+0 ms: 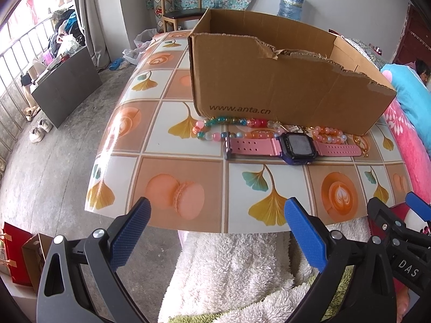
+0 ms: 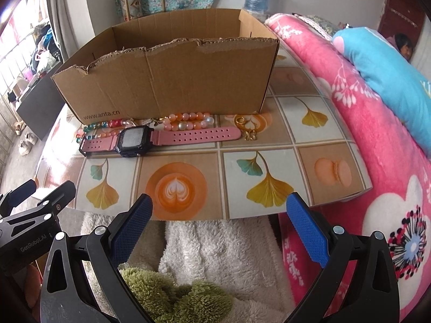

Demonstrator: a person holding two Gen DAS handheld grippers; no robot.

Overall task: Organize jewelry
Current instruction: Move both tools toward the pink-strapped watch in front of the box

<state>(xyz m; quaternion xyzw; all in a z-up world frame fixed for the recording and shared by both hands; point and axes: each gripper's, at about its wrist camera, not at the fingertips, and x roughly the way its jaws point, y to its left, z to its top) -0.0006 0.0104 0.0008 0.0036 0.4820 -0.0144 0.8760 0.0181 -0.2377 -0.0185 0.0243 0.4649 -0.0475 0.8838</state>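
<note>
A pink-strapped digital watch [image 1: 293, 147] [image 2: 150, 138] lies flat on the tiled table in front of an open cardboard box [image 1: 274, 80] [image 2: 167, 80]. Behind it lie a blue-green and pink bead bracelet [image 1: 223, 126] [image 2: 99, 127], an orange-pink bead bracelet [image 1: 327, 134] [image 2: 188, 120] and a small gold piece [image 1: 362, 145] [image 2: 246, 127]. My left gripper [image 1: 216, 207] is open and empty above the table's near edge. My right gripper [image 2: 219, 203] is open and empty, beside the left, also short of the jewelry.
The table [image 1: 188, 167] [image 2: 296, 140] carries a patterned cloth. A pink blanket [image 2: 377, 161] and blue pillow [image 2: 390, 67] lie to the right. White and green fleece [image 1: 229, 269] is below the grippers. A chair [image 1: 180, 13] and water jug [image 1: 291, 2] stand behind.
</note>
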